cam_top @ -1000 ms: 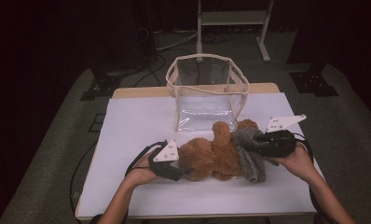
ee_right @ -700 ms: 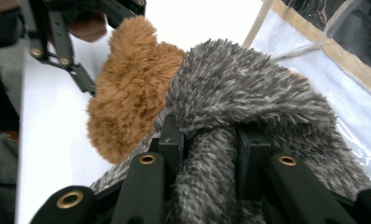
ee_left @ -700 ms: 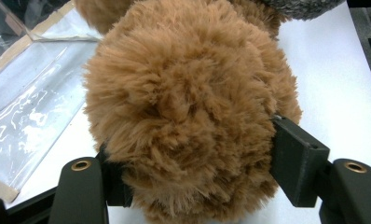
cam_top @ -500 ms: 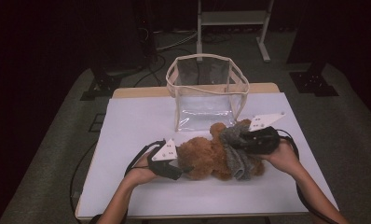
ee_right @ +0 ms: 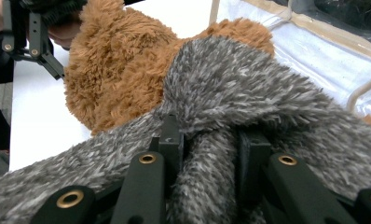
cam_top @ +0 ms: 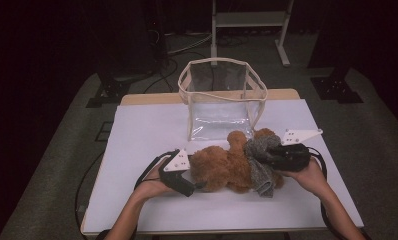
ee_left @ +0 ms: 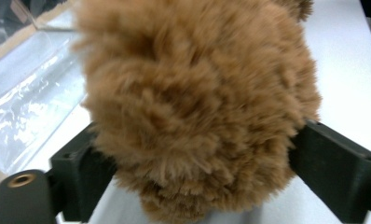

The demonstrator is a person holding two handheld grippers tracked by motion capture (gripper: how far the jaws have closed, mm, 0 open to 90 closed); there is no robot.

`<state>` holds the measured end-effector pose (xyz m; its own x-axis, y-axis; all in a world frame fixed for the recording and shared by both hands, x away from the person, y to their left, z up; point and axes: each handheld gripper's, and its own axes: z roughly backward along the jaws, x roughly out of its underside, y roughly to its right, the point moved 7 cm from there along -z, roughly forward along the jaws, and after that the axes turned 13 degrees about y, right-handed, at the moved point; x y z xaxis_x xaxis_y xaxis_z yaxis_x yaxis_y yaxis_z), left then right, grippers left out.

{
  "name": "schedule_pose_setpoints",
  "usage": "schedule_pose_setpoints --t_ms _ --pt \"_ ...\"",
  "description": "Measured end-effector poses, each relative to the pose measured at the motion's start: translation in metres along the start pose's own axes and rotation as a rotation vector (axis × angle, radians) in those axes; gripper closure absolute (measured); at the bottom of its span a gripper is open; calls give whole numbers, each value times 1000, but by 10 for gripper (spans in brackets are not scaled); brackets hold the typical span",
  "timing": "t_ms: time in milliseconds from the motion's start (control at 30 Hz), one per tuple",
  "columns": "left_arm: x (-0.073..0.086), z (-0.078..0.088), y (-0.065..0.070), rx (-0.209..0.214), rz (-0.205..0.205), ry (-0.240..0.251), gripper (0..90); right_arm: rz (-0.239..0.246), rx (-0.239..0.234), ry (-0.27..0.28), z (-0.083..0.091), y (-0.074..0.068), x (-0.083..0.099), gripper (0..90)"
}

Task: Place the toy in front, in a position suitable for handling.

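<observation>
Item: brown plush bear (cam_top: 222,167), lying on its side at the near middle of the white counter (cam_top: 147,130), a grey knitted scarf (cam_top: 259,162) around its neck at the right end.

Left gripper (cam_top: 179,175): at the bear's left end; its jaws had just been opening and stood wide to either side of the fur, which lay between them without being pinched.

Right gripper (cam_top: 282,157): fingers (ee_right: 172,140) closed on a fold of the scarf.

Container: clear plastic bag (cam_top: 222,100) with cream trim, upright and open-topped just beyond the bear, apparently empty.

Progress, as judged: scarf on and being adjusted or tied; bear not yet in the bag, if that was its destination.
</observation>
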<state>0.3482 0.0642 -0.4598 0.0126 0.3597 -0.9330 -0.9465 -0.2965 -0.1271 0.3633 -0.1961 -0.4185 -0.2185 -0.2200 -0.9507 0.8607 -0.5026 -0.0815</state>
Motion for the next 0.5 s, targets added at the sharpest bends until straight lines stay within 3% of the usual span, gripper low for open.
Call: schedule_pose_setpoints --t_ms 133,267,500 --pt "3 -5 -2 3 40 5 46 7 4 -5 2 -2 1 679" --pt "5 -8 -2 6 48 7 40 6 12 7 2 -3 2 678" --pt "0 -9 1 -31 24 17 238 11 58 35 3 -10 0 676"
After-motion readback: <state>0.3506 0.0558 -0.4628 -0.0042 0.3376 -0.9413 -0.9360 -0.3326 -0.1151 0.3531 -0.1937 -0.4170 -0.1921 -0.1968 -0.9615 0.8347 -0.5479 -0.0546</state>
